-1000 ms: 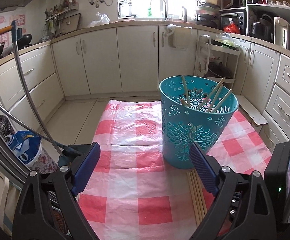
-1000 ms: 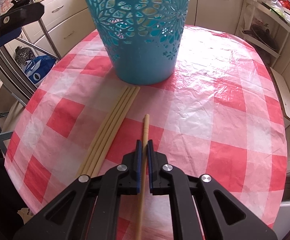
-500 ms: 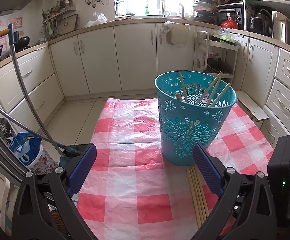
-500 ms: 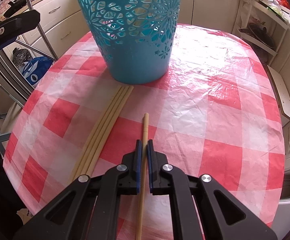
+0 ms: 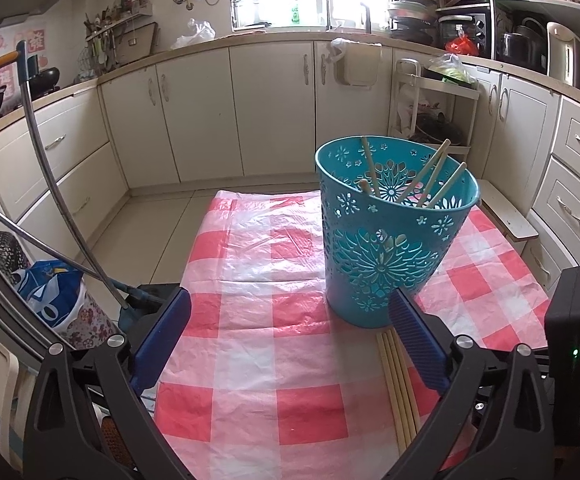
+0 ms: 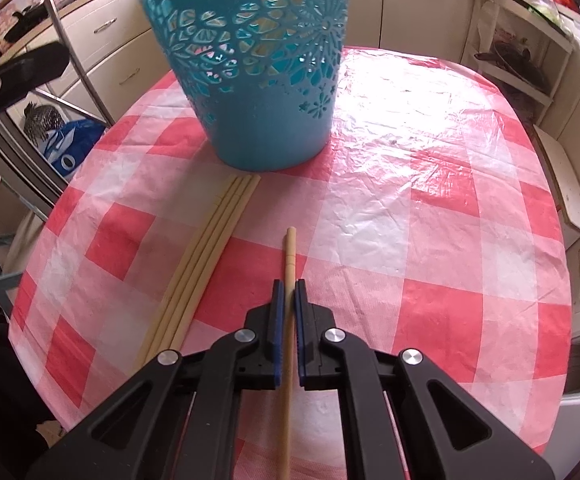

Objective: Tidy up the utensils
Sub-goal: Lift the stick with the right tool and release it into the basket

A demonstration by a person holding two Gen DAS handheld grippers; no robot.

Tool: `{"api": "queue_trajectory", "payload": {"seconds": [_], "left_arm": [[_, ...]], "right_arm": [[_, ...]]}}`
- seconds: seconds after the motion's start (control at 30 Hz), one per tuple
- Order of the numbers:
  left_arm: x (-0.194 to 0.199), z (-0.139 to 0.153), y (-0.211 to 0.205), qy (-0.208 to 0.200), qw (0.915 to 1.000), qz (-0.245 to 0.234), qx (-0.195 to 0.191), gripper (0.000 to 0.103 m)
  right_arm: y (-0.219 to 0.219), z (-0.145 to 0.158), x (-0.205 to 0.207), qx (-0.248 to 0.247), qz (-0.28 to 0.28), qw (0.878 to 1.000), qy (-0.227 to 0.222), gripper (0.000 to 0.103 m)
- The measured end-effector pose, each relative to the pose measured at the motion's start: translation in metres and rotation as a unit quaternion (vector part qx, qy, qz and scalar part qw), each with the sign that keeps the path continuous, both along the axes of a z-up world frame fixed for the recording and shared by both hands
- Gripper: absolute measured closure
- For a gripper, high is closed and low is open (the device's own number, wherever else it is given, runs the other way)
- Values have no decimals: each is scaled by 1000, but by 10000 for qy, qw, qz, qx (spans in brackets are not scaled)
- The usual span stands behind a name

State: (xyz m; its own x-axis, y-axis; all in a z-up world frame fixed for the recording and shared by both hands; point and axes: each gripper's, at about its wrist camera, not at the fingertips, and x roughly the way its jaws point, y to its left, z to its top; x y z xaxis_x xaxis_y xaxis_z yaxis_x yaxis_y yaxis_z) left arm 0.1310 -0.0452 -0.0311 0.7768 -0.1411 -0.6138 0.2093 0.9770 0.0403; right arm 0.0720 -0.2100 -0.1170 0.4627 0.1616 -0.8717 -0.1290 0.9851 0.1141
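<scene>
Landmark: the blue basket (image 5: 394,240) is standing on the table, and all places here are told from it.
Basket look: it is plastic, round, wider at the top, with flower-shaped holes cut in its wall.
Inside the basket: a few wooden chopsticks (image 5: 434,178) are leaning on its rim, tips pointing up.
Chopsticks on the table: a bunch of four (image 6: 197,268) is lying side by side, touching each other, with the far ends just beside the basket's foot.
Single chopstick: one more chopstick (image 6: 288,280) is lying near the bunch but apart from it, pointing toward the basket.
Right gripper: the right gripper (image 6: 288,286) is pinching that single chopstick between its blue pads, on the near side of the basket.
Left gripper: the left gripper (image 5: 290,320) is spread wide with nothing between its pads; its jaws have just been opening. Its right pad is sitting in front of the basket's foot and hiding part of the bunch.
Table cover: a thin, shiny, crinkly plastic cloth (image 5: 249,320) in red and white squares is lying under the basket.
Left of the basket: bent metal rods (image 5: 49,184) and a blue bag (image 5: 49,292) are sitting past the table edge.
Behind the basket: cream cupboards (image 5: 269,108) are running around the kitchen, with a tap (image 5: 314,0) at a bright window.
Right of the basket: shelves with pots (image 5: 526,40) are standing there.
</scene>
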Motion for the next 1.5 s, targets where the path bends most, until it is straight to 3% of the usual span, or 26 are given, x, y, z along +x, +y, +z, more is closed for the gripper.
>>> {"api": "queue_trajectory", "payload": {"seconds": [0.33, 0.47, 0.63, 0.8, 1.03, 1.1, 1.17, 1.23, 1.33, 1.5], "left_arm": [[5, -1, 9, 126, 9997, 93, -183, 8], [6, 1, 13, 103, 9995, 175, -259, 8], [7, 6, 21, 56, 9988, 311, -377, 8], [10, 10, 31, 64, 9974, 452, -566, 8], [15, 12, 44, 121, 9949, 634, -772, 8], [17, 12, 47, 161, 9942, 658, -837, 8], [18, 14, 51, 182, 9932, 700, -909, 8], [19, 15, 54, 198, 9924, 721, -982, 8], [21, 15, 59, 240, 9910, 752, -1085, 8], [23, 16, 66, 332, 9879, 801, -1287, 8]], "right_arm": [[-17, 14, -1, 1081, -29, 9941, 15, 97], [-20, 31, -5, 1596, 120, 9869, -209, 97], [-25, 68, -14, 2288, 346, 9702, -722, 97], [-38, 124, -11, 2989, 158, 9421, -1515, 97], [-34, 202, 41, 2898, -647, 9057, -3026, 97], [-31, 208, 62, 2877, -874, 8948, -3301, 97], [-24, 209, 81, 2492, -1163, 8910, -3612, 97], [-17, 202, 97, 2120, -1443, 8926, -3708, 97], [-8, 183, 122, 1832, -1632, 9063, -3442, 97], [-3, 165, 126, 1593, -1459, 9264, -3086, 96]]}}
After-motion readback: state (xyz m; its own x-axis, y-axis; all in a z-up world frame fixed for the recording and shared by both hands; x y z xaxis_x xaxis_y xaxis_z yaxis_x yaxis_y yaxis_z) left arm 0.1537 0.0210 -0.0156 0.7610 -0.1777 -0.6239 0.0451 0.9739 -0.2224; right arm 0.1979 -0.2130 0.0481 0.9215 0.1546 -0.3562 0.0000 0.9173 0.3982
